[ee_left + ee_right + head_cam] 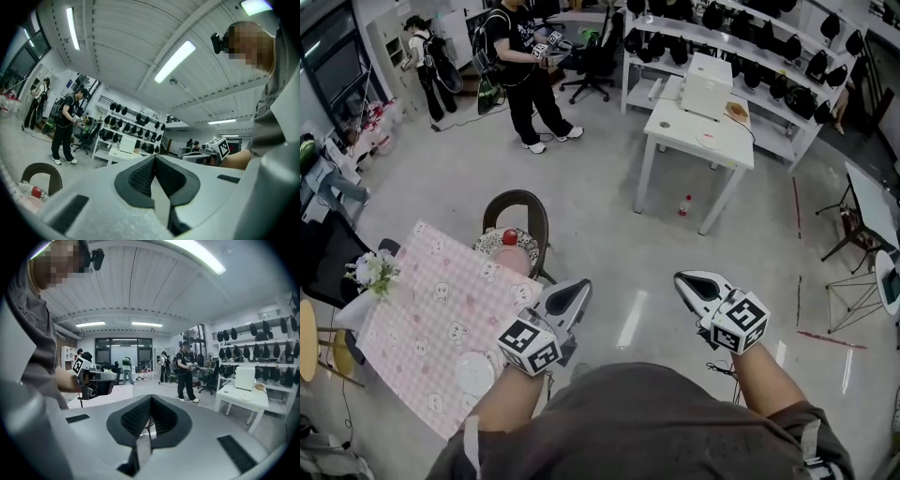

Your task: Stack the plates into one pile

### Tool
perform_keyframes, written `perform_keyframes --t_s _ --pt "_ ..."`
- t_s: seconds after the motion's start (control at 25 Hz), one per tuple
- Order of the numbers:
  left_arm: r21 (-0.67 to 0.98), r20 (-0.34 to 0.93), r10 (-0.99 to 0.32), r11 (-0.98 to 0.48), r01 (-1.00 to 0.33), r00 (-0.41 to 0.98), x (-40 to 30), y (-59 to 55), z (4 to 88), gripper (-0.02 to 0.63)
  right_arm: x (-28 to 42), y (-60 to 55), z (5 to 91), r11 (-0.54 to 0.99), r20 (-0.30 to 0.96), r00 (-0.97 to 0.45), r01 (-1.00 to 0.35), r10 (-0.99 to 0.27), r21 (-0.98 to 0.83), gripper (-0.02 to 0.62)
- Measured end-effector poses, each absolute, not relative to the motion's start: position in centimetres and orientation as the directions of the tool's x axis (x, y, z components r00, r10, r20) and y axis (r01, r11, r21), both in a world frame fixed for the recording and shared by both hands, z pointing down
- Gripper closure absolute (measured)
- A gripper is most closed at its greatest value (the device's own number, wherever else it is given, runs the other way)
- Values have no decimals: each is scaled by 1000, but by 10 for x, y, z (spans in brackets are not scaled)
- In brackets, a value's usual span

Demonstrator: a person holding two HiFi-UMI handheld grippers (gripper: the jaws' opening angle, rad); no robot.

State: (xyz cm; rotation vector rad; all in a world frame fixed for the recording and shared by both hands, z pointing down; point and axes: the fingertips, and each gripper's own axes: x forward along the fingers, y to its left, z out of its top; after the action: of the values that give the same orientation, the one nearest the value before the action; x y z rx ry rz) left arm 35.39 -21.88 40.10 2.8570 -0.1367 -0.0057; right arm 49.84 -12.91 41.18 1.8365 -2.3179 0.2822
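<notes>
A table with a pink checked cloth (431, 319) stands at the left of the head view. A small white plate (475, 373) lies near its front edge. At its far corner sits a patterned plate (490, 246) with a red fruit (509, 237) on it, and a pink dish (520, 262) is beside that. My left gripper (578, 286) (154, 157) hovers just right of the table, shut and empty. My right gripper (687, 278) (150, 398) is further right over bare floor, also shut with nothing in it.
White flowers (373, 272) stand on the table's left edge. A dark chair (517, 208) is behind the far corner. Across the floor are a white table (698, 127) with a box, a bottle (684, 204) under it, shelves of dark headgear, and people (525, 66) standing.
</notes>
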Motion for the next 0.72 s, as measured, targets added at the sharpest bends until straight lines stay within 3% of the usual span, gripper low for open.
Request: perform_keyframes --t_s 0.72 --pt "242 6 -86 -967 -85 996 355 -219 391 601 497 -137 407 251 256 -252 -967 -933 -36 604"
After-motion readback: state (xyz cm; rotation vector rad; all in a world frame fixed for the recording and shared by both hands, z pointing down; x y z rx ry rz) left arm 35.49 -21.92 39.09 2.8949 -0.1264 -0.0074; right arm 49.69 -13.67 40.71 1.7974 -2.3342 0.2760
